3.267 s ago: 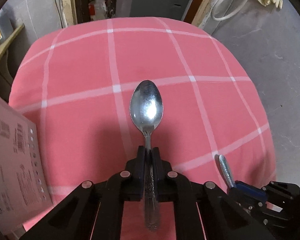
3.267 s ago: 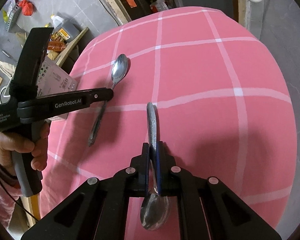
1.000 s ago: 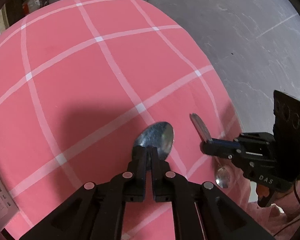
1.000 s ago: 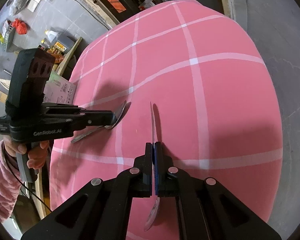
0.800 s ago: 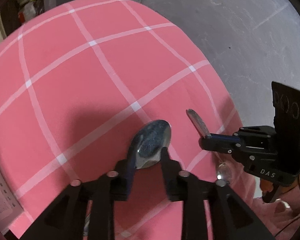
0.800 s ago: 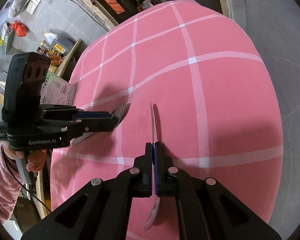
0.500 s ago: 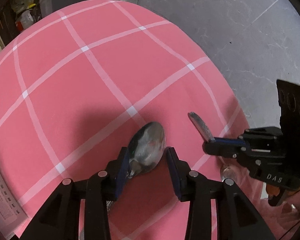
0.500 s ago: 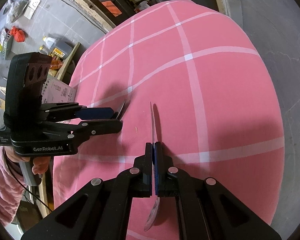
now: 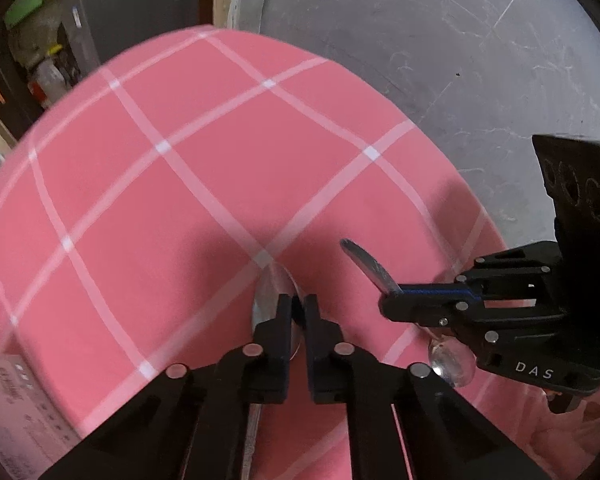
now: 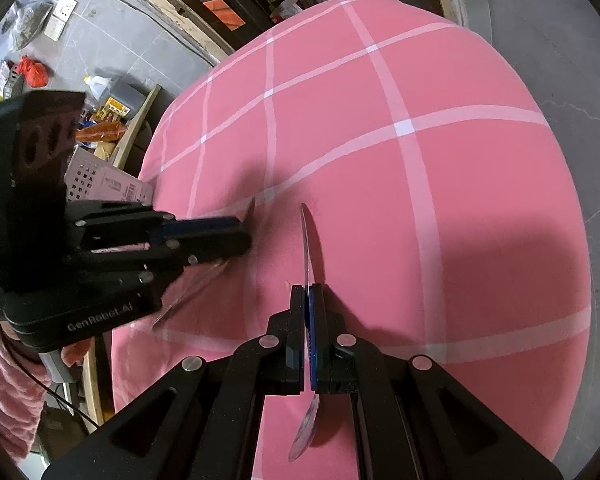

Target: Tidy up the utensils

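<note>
Two steel spoons sit over a pink checked cloth [image 9: 188, 208]. The first spoon [image 9: 270, 300] lies on the cloth under my left gripper [image 9: 298, 308], whose jaws stand slightly apart just above its bowl, not holding it. In the right wrist view the left gripper [image 10: 244, 232] hovers over that spoon's handle [image 10: 188, 294]. My right gripper [image 10: 308, 294] is shut on the second spoon [image 10: 308, 240], handle pointing forward, bowl hanging behind the fingers. It shows in the left wrist view [image 9: 366, 266] too, beside the first spoon.
A printed cardboard box [image 9: 8, 412] sits at the table's left edge, also seen in the right wrist view [image 10: 108, 184]. Grey concrete floor [image 9: 460, 60] surrounds the round table. Clutter and bottles [image 10: 112, 100] lie on the floor beyond the left side.
My left gripper opened and let the first spoon down onto the cloth, then narrowed its jaws over the bowl. The right gripper held its spoon steady beside it.
</note>
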`<state>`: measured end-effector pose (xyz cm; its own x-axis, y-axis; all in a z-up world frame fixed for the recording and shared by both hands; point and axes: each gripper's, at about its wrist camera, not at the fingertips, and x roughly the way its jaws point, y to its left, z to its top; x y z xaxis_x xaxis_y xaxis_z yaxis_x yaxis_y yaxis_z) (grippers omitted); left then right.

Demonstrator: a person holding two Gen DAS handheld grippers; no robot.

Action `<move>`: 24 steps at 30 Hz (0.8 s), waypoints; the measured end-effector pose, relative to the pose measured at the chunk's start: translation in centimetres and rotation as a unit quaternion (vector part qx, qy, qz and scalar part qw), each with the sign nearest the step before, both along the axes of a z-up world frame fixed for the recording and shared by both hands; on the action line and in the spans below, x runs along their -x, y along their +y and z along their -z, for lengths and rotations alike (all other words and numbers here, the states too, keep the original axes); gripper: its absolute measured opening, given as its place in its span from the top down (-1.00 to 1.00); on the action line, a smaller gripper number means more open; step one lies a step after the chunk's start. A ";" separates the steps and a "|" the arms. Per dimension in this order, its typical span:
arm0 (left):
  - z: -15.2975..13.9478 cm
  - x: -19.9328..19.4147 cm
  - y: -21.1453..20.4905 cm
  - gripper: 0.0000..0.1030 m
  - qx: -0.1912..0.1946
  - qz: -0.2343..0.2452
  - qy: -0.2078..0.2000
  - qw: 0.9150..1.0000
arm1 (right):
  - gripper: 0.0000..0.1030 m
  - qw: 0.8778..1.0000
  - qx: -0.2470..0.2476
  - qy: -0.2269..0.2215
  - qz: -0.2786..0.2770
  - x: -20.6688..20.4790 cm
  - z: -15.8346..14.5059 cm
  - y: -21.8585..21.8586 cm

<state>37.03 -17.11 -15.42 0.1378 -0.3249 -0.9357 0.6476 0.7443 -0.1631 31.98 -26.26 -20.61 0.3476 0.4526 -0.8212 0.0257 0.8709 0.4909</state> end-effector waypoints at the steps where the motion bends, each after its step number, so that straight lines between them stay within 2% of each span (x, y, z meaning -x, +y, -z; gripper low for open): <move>1: -0.1 -0.1 0.2 0.93 -0.001 -0.002 -0.002 1.000 | 0.98 1.000 -0.001 -0.001 0.002 0.2 0.0 -0.1; 7: -0.9 -0.2 2.1 0.96 -0.015 -0.040 -0.017 0.999 | 0.98 1.000 -0.009 -0.013 0.021 1.4 -0.4 -0.2; 11: -0.4 -0.2 3.5 0.96 -0.029 -0.061 0.005 0.998 | 0.98 0.999 -0.017 -0.024 0.028 1.9 -1.1 -0.1; 14: -0.2 -0.4 4.6 0.96 -0.020 -0.071 0.019 0.997 | 0.98 0.999 -0.016 -0.029 0.027 2.0 -1.4 0.1; 18: -0.3 -0.6 5.0 0.96 -0.032 -0.077 0.014 0.996 | 0.98 0.999 -0.018 -0.031 0.029 2.4 -1.7 0.2; 21: -0.9 -0.3 4.8 0.96 -0.021 -0.078 0.003 0.997 | 0.98 0.998 -0.025 -0.043 0.038 3.0 -2.3 -0.2; 22: -1.6 -0.1 6.3 0.96 -0.012 -0.081 -0.005 0.997 | 0.98 0.998 -0.028 -0.048 0.041 3.1 -2.5 -0.4; 24: -2.4 0.2 6.7 0.96 0.006 -0.090 -0.016 0.996 | 0.98 0.996 -0.033 -0.062 0.047 3.5 -3.2 -0.5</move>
<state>36.78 -10.43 -13.06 0.2242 -0.3030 -0.9262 0.5095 0.8466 -0.1537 28.52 -26.80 -17.39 0.4890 0.4647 -0.7382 0.0414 0.8330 0.5517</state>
